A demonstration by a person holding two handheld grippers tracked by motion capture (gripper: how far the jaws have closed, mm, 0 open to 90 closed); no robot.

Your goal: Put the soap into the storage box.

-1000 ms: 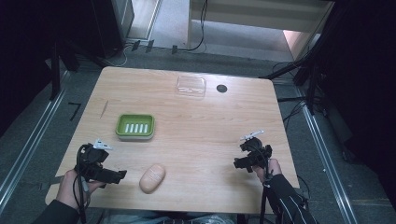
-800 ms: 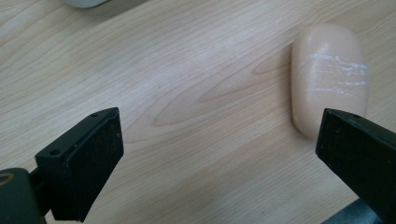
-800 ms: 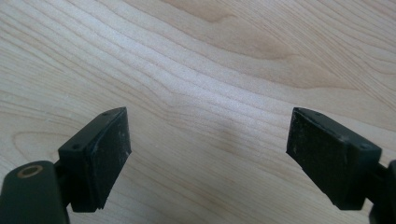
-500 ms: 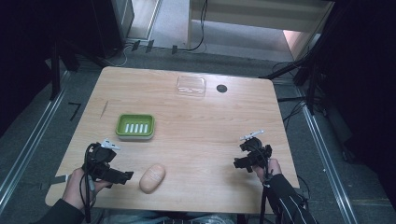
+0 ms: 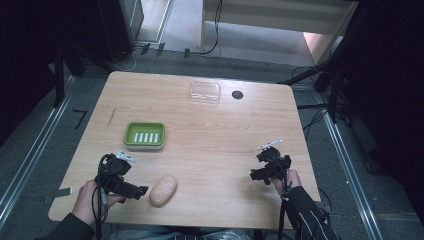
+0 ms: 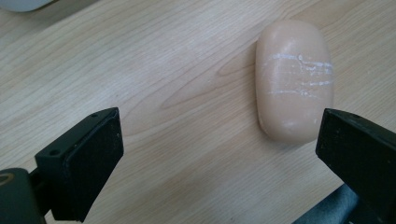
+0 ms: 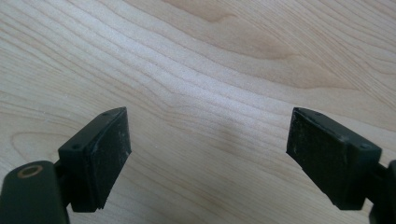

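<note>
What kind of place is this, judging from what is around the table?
Probably a lab or recording studio, not a home. The wooden table stands between metal floor rails, loose cables lie on the floor behind it, and dark surroundings close it in. On it are just a soap bar and a green soap dish.

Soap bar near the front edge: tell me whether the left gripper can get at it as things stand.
Probably yes. The left gripper is open beside the soap bar, with bare table between them and nothing in the way.
</note>
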